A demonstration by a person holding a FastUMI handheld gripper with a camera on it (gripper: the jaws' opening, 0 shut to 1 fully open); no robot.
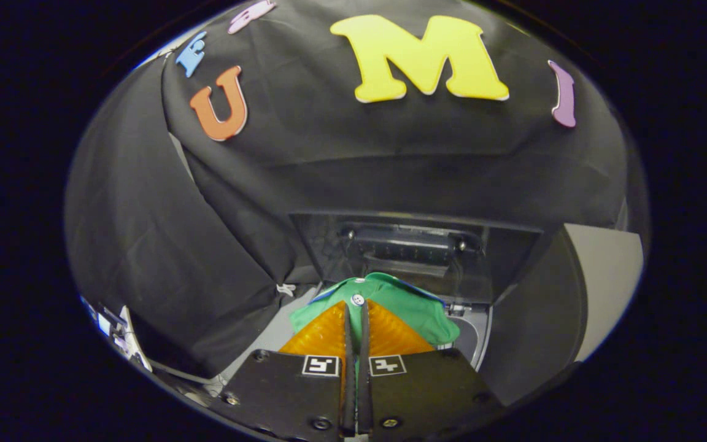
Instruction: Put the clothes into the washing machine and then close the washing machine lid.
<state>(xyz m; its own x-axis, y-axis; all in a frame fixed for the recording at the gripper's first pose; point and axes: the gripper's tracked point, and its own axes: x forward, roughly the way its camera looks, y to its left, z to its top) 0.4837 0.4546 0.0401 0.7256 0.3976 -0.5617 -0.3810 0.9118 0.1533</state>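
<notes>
Green shirt (415,304) pinched between the pressed-together fingers of the gripper (356,313), lower centre of the frame, white button (358,299) just at the fingertips. Held up in front of the washing machine (473,334), whose rim and dark opening show to the lower right, just beyond the cloth. Lid (405,245) raised upright behind, centre of the frame. Judged early to midway: garment gripped but not yet dropped inside; release and lid closing still left. Drum contents hidden, cannot tell
</notes>
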